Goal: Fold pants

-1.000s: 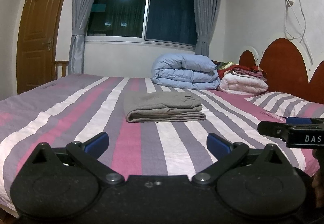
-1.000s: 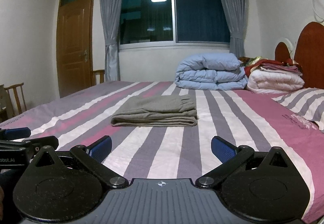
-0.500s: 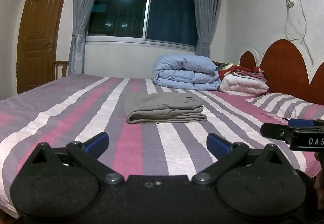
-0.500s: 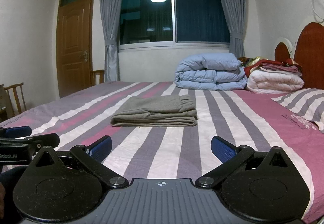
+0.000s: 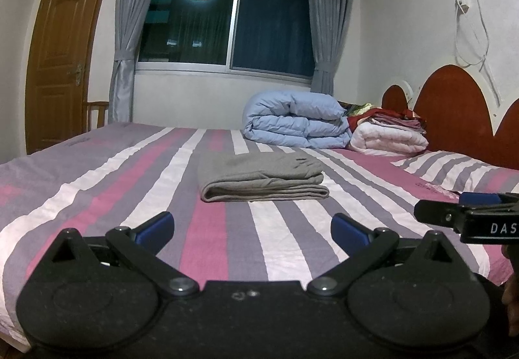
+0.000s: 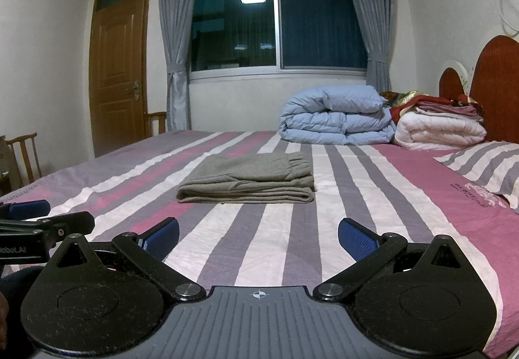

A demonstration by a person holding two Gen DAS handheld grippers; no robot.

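Blue-padded claws [image 5: 252, 230] [image 6: 258, 234] wide open, empty

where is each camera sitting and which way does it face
Left wrist: rides on the left gripper, low over the bed's near edge, facing the folded pants, window and headboard; its open fingers show, and the right gripper pokes in from the right.
Right wrist: rides on the right gripper, facing the same way; its open fingers show, and the left gripper enters at left.
Shared: pants, blue quilt, window, door.
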